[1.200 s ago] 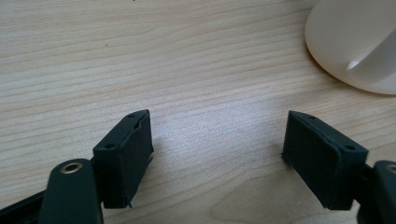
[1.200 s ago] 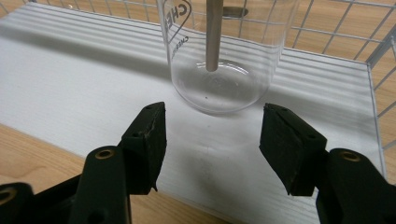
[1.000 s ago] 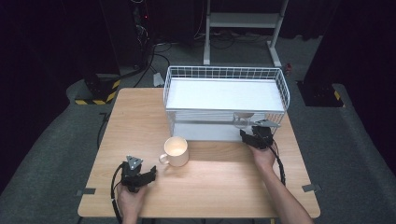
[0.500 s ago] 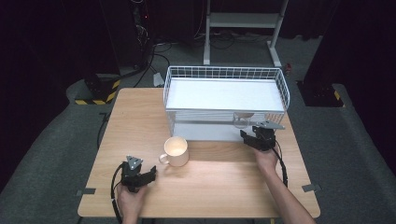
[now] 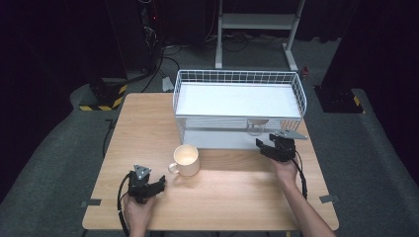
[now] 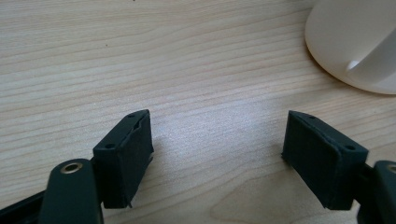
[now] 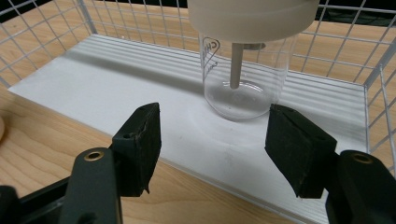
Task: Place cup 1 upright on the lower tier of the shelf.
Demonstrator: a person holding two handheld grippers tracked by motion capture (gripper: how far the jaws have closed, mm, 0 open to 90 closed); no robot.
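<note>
A clear glass (image 7: 243,74) with a frosted white top and a thin white rod inside stands on the white lower shelf (image 7: 140,79) of a wire rack (image 5: 237,79). My right gripper (image 7: 215,114) sits just in front of the glass. Its jaws are open and have just been opening, with nothing between them. In the high view the right gripper (image 5: 264,144) is at the rack's front right, close to the glass (image 5: 255,127). My left gripper (image 5: 159,182) rests open low over the table's near left. A cream mug (image 5: 187,159) stands just beyond it, and the left gripper view (image 6: 217,119) catches the mug (image 6: 355,42) at upper right.
The white two-tier wire rack takes up the far right half of the wooden table (image 5: 227,197). Its mesh walls (image 7: 327,42) close in behind and beside the glass. Dark floor, cables and a metal stand lie beyond the table.
The right gripper has drawn back slightly from the rack and its jaws stand wider apart. The glass stays on the shelf. The left gripper and mug have not moved.
</note>
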